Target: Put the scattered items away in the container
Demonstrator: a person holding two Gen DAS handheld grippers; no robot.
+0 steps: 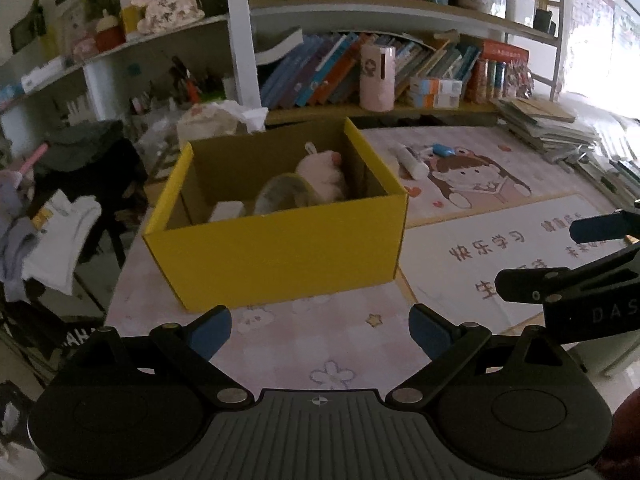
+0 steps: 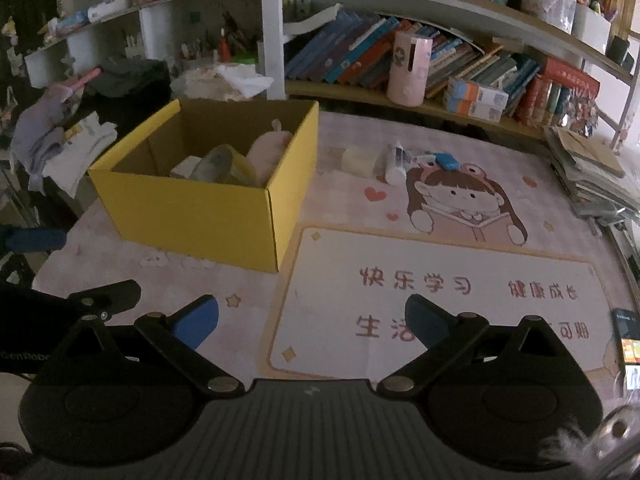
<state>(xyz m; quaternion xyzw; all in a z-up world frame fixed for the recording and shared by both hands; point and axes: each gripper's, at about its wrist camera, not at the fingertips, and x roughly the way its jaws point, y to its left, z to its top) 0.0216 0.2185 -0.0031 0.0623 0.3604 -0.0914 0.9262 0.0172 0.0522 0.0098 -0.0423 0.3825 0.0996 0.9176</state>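
A yellow cardboard box [image 1: 288, 248] [image 2: 200, 208] stands open on the pink desk mat. Inside lie a pink plush toy [image 1: 324, 174] [image 2: 266, 150], a roll of tape [image 1: 282, 196] [image 2: 214, 164] and a small white item [image 1: 228, 211]. Right of the box, on the mat, lie a pale yellow roll [image 2: 358, 162], a white tube [image 1: 412, 162] [image 2: 394, 164] and a small blue object [image 1: 443, 149] [image 2: 446, 160]. My left gripper [image 1: 320, 330] is open and empty, in front of the box. My right gripper [image 2: 312, 320] is open and empty, over the mat's printed panel.
Bookshelves [image 1: 360, 72] [image 2: 440, 60] with a pink cylinder [image 1: 377, 78] [image 2: 409, 70] run along the back. Stacked papers [image 1: 560, 132] [image 2: 592, 172] sit at the right. Clothes [image 1: 60, 232] [image 2: 60, 148] hang left of the desk. A phone [image 2: 628, 340] lies near the right edge.
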